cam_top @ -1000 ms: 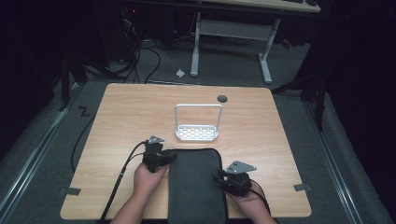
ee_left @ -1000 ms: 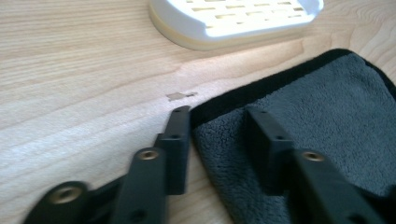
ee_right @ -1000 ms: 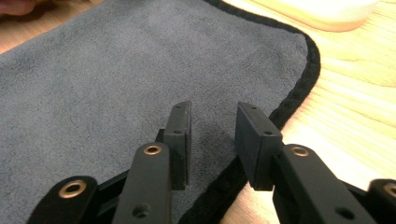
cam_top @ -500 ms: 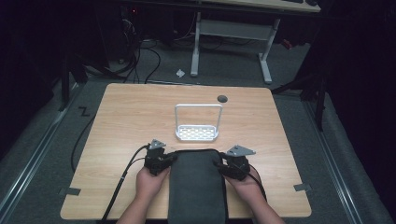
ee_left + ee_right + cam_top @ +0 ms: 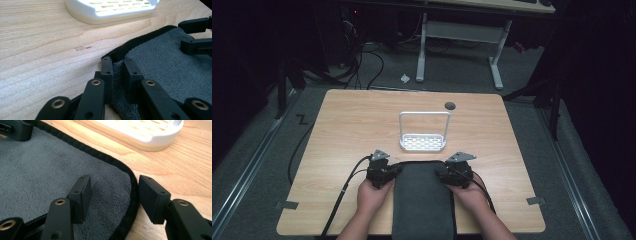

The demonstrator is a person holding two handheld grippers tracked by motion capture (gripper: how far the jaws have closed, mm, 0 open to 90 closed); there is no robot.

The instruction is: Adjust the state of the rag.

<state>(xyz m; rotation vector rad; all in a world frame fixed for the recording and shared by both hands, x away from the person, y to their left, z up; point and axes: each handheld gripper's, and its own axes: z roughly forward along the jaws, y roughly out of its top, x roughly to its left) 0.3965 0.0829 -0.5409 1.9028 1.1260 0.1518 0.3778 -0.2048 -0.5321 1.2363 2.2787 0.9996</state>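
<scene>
A: Grey towel (image 5: 423, 200) lies flat at the table's (image 5: 352, 120) near edge, between the 2 grippers, black trim along its far end.

B: Left gripper (image 5: 117, 75) has its jaws nearly closed, pinching a fold at the towel's far left corner.

A: Right gripper (image 5: 113, 195) sits wide apart, straddling the far right corner, one jaw on cloth, one over wood.

B: Just beyond both, the white slotted rack (image 5: 423, 141) with its upright handle.
</scene>
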